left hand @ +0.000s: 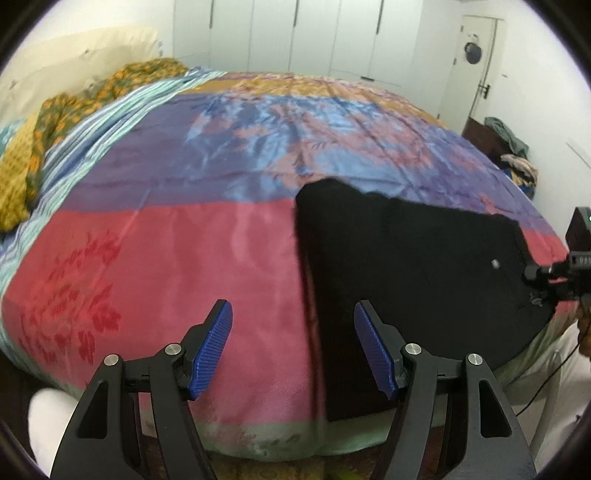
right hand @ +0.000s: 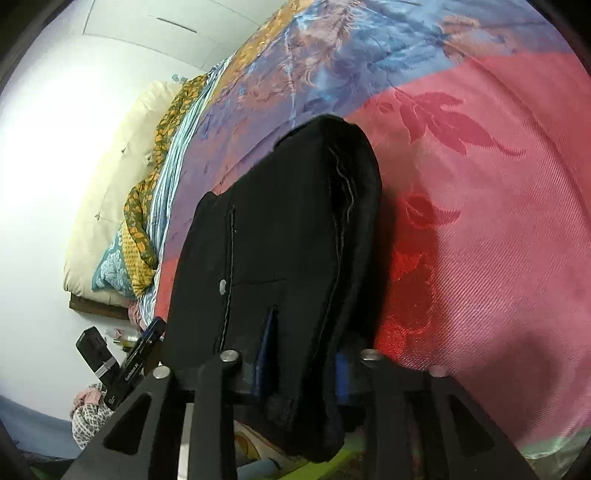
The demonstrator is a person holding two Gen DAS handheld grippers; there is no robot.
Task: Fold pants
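Black pants (left hand: 406, 266) lie folded on the near right part of the bed, with a metal button showing near their right edge. My left gripper (left hand: 293, 347) is open and empty, blue pads apart, just above the bedspread beside the pants' left edge. My right gripper (right hand: 303, 365) is shut on the waistband end of the pants (right hand: 280, 236); its blue pads are mostly buried in the black cloth. The right gripper also shows at the far right of the left wrist view (left hand: 535, 275), at the pants' edge.
The bed carries a pink, purple, blue and orange bedspread (left hand: 184, 240). A cream pillow (left hand: 74, 62) and a yellow-green patterned cloth (left hand: 55, 122) lie at the far left. White wardrobes (left hand: 314, 33) stand behind. A pile of clothes (left hand: 517, 158) sits at the right.
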